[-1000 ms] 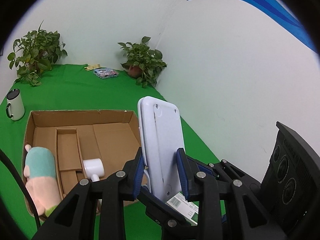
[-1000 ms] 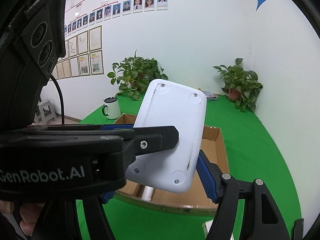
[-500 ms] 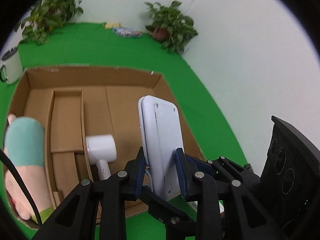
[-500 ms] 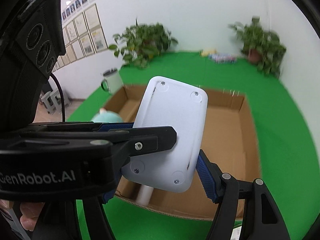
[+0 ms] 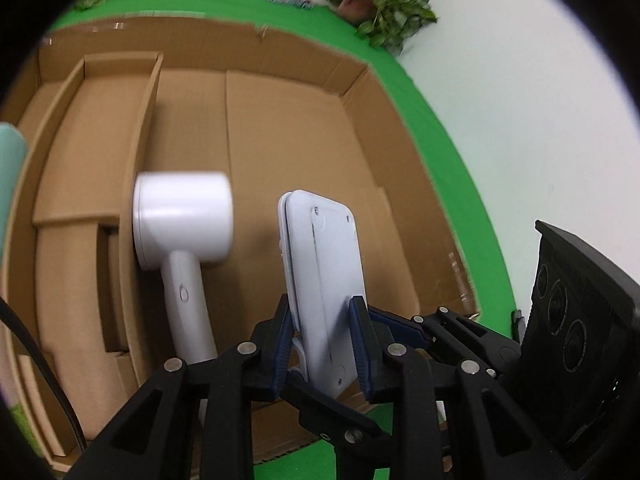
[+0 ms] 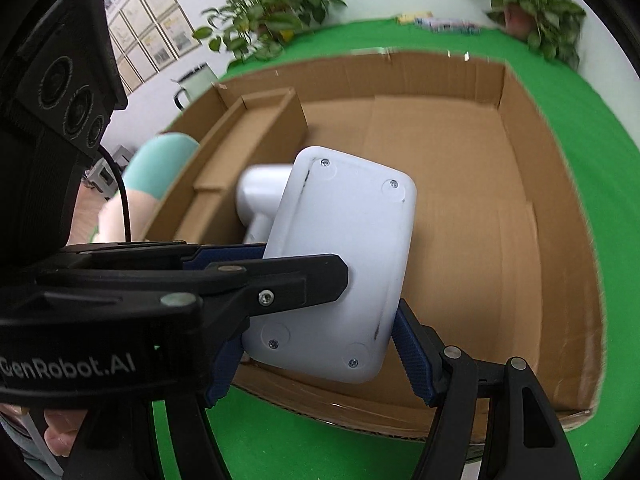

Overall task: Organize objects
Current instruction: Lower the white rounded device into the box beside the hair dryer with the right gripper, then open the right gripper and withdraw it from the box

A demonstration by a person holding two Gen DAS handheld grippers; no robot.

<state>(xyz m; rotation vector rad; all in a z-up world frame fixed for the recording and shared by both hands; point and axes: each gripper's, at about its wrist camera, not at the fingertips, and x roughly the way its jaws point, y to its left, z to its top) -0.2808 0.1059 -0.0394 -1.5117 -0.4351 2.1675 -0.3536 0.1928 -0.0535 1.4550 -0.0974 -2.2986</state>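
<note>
White device [image 5: 324, 276] over box [image 5: 280, 128]: left gripper [image 5: 323, 344] jaws pinch its thin sides, right gripper [image 6: 316, 320] jaws clamp its wide edges. Dryer [image 5: 180, 216] inside box.

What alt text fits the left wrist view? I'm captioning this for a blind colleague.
Both grippers hold a flat white device upright over an open cardboard box: the left gripper pinches its thin sides, and the right gripper reaches in from the right. A white hair dryer lies in the box beside a cardboard divider, on a green table.
</note>
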